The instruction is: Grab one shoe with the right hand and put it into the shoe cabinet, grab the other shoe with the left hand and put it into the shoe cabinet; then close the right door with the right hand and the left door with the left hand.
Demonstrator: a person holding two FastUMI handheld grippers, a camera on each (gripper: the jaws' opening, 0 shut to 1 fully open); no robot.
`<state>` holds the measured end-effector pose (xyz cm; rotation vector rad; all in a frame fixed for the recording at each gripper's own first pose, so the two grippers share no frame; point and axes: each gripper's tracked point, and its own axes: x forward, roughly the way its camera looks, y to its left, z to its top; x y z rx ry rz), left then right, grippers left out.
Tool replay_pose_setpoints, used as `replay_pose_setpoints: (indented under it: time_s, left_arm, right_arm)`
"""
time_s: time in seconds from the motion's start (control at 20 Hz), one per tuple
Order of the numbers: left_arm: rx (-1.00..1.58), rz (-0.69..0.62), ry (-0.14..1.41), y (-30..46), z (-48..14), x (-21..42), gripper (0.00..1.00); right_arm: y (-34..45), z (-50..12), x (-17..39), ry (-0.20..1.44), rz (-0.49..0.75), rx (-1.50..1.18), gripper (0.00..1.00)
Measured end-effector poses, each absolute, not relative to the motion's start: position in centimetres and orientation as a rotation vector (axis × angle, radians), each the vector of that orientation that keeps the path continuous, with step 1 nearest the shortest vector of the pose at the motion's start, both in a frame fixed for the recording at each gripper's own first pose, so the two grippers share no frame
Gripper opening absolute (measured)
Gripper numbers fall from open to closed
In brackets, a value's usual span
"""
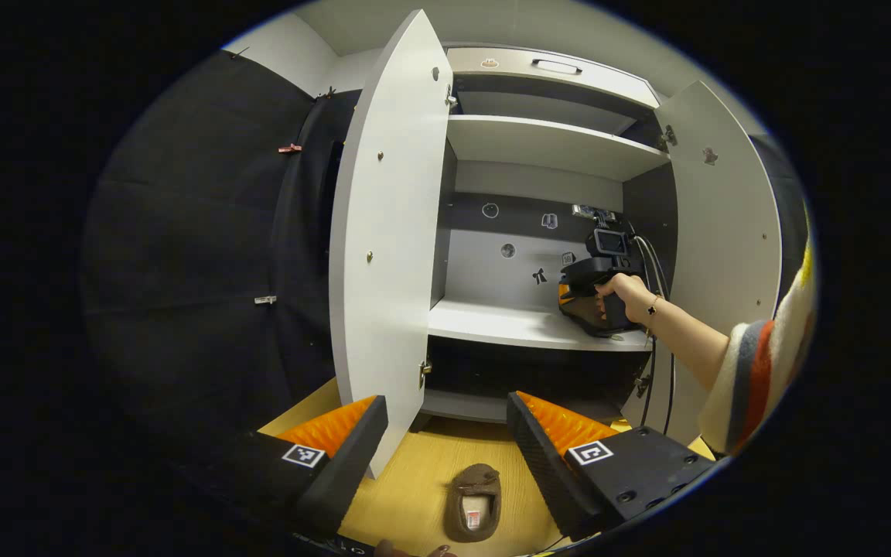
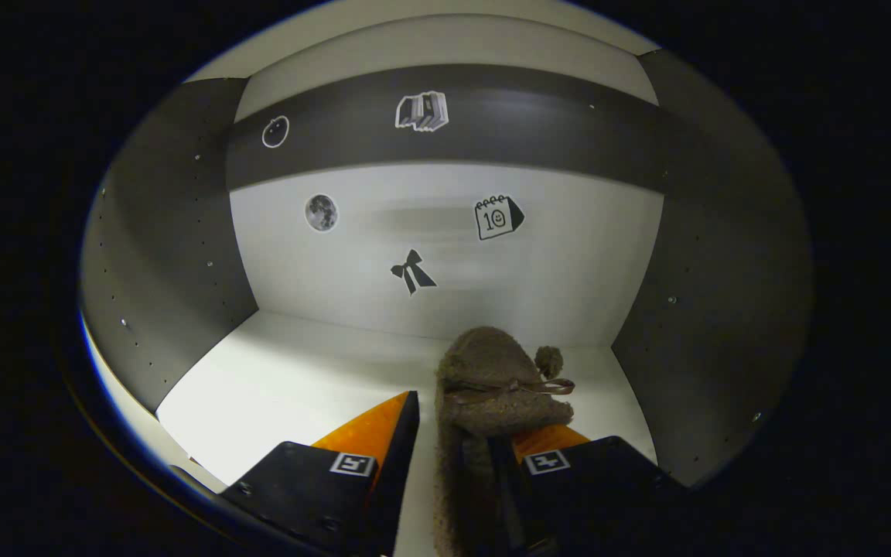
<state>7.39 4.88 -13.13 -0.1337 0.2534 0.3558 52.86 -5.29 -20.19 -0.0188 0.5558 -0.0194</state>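
Note:
A brown fuzzy shoe [image 2: 492,371] with a bow lies on the white middle shelf [image 2: 291,379] of the shoe cabinet. My right gripper [image 2: 457,422] straddles its heel side; a strip of shelf shows between the left finger [image 2: 384,433] and the shoe, so the jaws stand open. In the left gripper view, a hand holds that right gripper [image 1: 596,302] inside the cabinet at the shelf's right end. The other brown shoe [image 1: 474,503] lies on the wooden floor [image 1: 414,480]. My left gripper [image 1: 445,402] hangs open above it, nothing between its fingers.
Both cabinet doors stand open: the left door [image 1: 387,232] swings out close to my left finger, the right door [image 1: 724,232] is behind the person's striped sleeve [image 1: 755,379]. An upper shelf [image 1: 546,143] and a drawer [image 1: 554,68] sit above. Cables [image 1: 654,371] hang by the right side.

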Motion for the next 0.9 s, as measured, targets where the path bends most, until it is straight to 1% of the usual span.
replay_pose_setpoints:
  time_s: [0.05, 0.1, 0.15, 0.2, 0.35, 0.55, 0.7, 0.9]
  left_arm:
    - [-0.131, 0.353, 0.255, 4.9, -13.1, 7.4, 0.98]
    - [-0.131, 0.350, 0.255, 4.9, -13.1, 7.2, 0.97]
    - [-0.130, 0.346, 0.253, 4.8, -13.1, 7.0, 0.95]
    - [-0.128, 0.342, 0.251, 4.9, -13.0, 6.9, 0.95]
    - [-0.120, 0.320, 0.247, 4.9, -13.0, 6.5, 0.95]
    - [-0.125, 0.257, 0.241, 4.4, -13.7, 6.5, 0.95]
    - [-0.115, 0.180, 0.278, 3.5, -16.2, 7.0, 0.95]
    - [-0.105, 0.100, 0.319, 2.5, -19.5, 7.7, 0.95]
  right_arm:
    - [-4.9, -20.1, 52.4, 0.558, -0.009, -0.001, 0.60]
    - [-4.4, -19.9, 51.7, 0.560, 0.005, 0.018, 0.86]
    - [-4.3, -19.5, 50.8, 0.554, 0.010, 0.021, 0.92]
    - [-4.3, -19.1, 49.9, 0.544, 0.011, 0.015, 0.99]
    - [-4.5, -16.9, 46.9, 0.499, 0.014, -0.004, 0.98]
    - [-3.9, -11.2, 41.4, 0.357, 0.069, 0.046, 0.98]
    - [-3.3, -7.6, 36.1, 0.219, 0.108, 0.052, 0.99]
    - [-3.1, -6.4, 29.2, 0.095, 0.107, -0.037, 0.99]
